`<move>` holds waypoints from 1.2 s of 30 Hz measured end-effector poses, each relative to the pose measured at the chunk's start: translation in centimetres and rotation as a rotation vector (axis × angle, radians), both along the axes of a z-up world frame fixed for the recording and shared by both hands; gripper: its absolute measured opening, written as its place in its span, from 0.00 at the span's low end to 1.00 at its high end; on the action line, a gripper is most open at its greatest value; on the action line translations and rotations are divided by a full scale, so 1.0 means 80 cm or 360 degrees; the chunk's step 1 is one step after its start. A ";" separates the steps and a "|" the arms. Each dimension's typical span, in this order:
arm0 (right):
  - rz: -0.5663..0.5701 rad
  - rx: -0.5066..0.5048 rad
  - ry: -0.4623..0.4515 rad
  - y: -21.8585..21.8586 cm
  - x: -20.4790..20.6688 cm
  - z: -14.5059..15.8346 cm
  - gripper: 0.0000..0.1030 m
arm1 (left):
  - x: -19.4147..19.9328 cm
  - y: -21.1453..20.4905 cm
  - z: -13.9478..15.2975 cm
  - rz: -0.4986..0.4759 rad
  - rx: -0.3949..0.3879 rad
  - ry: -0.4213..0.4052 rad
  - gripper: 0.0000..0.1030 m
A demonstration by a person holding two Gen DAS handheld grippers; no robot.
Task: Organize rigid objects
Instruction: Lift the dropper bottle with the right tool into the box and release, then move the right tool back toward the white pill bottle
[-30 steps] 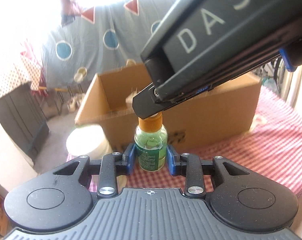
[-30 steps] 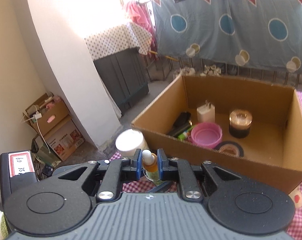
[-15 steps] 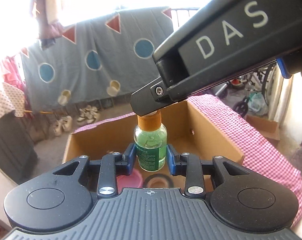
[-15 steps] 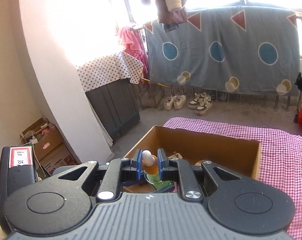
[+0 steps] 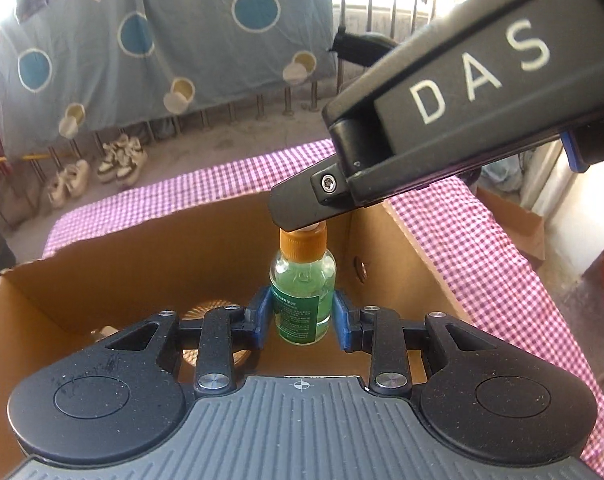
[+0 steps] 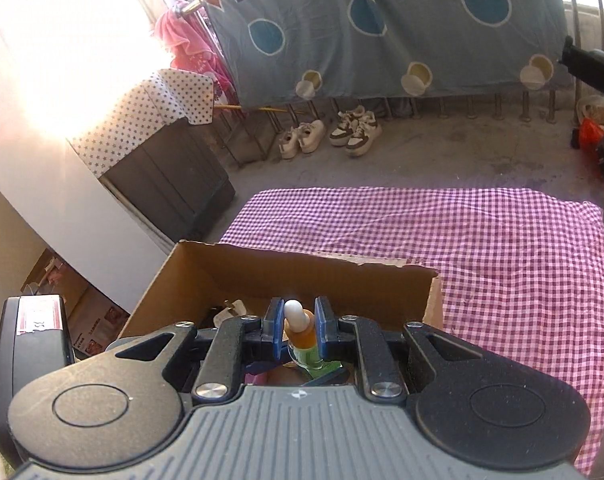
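In the left wrist view, the left tongs [image 5: 301, 317] are gripping a small green bottle [image 5: 302, 294] with an orange cap, their blue pads pressing against its labelled lower body on both sides. The bottle is standing upright between the fingertips and is hanging over the open cardboard box [image 5: 110, 264], near the box's far right corner. The black body of the right tongs [image 5: 442, 120], lettered DAS, is reaching in from the upper right, and its tip is sitting right at the orange cap, hiding the top of it. Inside the box, a round amber jar [image 5: 212, 308] is partly showing behind the left finger. The box is resting on a worktop covered in a red-and-white checked cloth [image 5: 482, 248].

In the right wrist view, the right tongs [image 6: 298, 330] are closing tightly on a dropper bottle [image 6: 302, 336], the pads clamping its orange neck just below the white rubber bulb. The bottle is leaning slightly, its green lower part dropping out of sight behind the tongs' body. It is being held above the cardboard box [image 6: 286, 272], over the near part of the opening. A white plug-like item [image 6: 232, 310] is lying on the box floor to the left of the fingers. The checked cloth [image 6: 482, 248] is stretching out beyond and to the right of the box.
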State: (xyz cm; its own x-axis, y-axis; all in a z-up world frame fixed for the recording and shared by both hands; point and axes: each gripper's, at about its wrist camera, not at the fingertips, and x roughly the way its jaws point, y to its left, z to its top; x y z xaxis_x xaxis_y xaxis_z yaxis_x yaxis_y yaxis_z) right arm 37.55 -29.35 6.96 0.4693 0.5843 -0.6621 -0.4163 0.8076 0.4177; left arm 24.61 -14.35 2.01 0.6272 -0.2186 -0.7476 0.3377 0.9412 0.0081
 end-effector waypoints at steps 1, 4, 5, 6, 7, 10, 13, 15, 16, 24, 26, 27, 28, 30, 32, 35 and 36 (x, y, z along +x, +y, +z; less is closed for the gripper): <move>-0.0001 -0.0001 0.0010 -0.002 0.005 -0.005 0.17 | 0.005 0.000 -0.004 0.0001 -0.0010 0.0023 0.30; -0.0001 0.0005 0.0043 -0.003 0.019 -0.017 0.17 | 0.026 0.001 -0.011 0.0009 -0.0005 0.0086 0.30; 0.0000 0.0007 0.0053 -0.003 0.022 -0.021 0.17 | 0.030 0.001 -0.013 0.0011 -0.0001 0.0114 0.30; 0.0001 0.0007 0.0058 -0.004 0.024 -0.025 0.17 | 0.035 0.000 -0.015 0.0010 -0.0002 0.0142 0.30; 0.0004 0.0006 0.0063 -0.003 0.027 -0.027 0.17 | 0.038 0.001 -0.017 0.0008 -0.0003 0.0169 0.30; 0.0011 0.0005 0.0075 0.000 0.030 -0.031 0.12 | 0.045 0.003 -0.021 0.0025 -0.0007 0.0233 0.30; 0.0016 0.0003 0.0075 0.000 0.034 -0.032 0.12 | 0.045 0.006 -0.020 0.0027 -0.0019 0.0250 0.31; 0.0015 0.0004 0.0078 0.000 0.035 -0.032 0.11 | 0.047 0.007 -0.019 0.0022 -0.0027 0.0261 0.33; 0.0011 0.0004 0.0077 -0.001 0.035 -0.032 0.12 | 0.046 0.006 -0.018 0.0027 -0.0019 0.0254 0.33; -0.0050 0.0134 0.0030 -0.021 0.004 -0.005 0.13 | 0.024 -0.001 0.002 0.0002 0.0022 0.0108 0.55; -0.0087 0.0196 -0.0015 -0.032 -0.020 0.010 0.13 | 0.010 0.000 0.016 -0.0005 0.0022 0.0053 0.60; -0.0104 0.0226 -0.0039 -0.037 -0.033 0.017 0.13 | 0.003 0.002 0.023 -0.0006 0.0018 0.0037 0.62; -0.0125 0.0263 -0.0070 -0.044 -0.050 0.025 0.14 | -0.006 0.005 0.031 -0.0006 0.0002 0.0025 0.66; -0.0159 0.0307 -0.0129 -0.052 -0.083 0.036 0.14 | -0.026 0.012 0.046 0.0001 -0.0042 0.0018 0.68; -0.0190 0.0350 -0.0163 -0.058 -0.118 0.043 0.15 | -0.048 0.022 0.059 -0.0006 -0.0090 0.0043 0.69; -0.0233 0.0427 -0.0194 -0.062 -0.172 0.044 0.21 | -0.085 0.040 0.075 -0.0002 -0.0147 0.0051 0.71; -0.0247 0.0453 -0.0200 -0.063 -0.189 0.043 0.24 | -0.099 0.047 0.080 -0.0013 -0.0170 0.0044 0.72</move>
State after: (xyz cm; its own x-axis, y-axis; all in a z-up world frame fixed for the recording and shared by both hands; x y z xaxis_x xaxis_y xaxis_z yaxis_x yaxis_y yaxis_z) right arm 22.42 -34.35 10.39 0.6347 0.6523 -0.4144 -0.3599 0.7241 0.5884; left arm 16.72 -10.56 8.39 0.6047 -0.3026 -0.7367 0.3439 0.9336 -0.1012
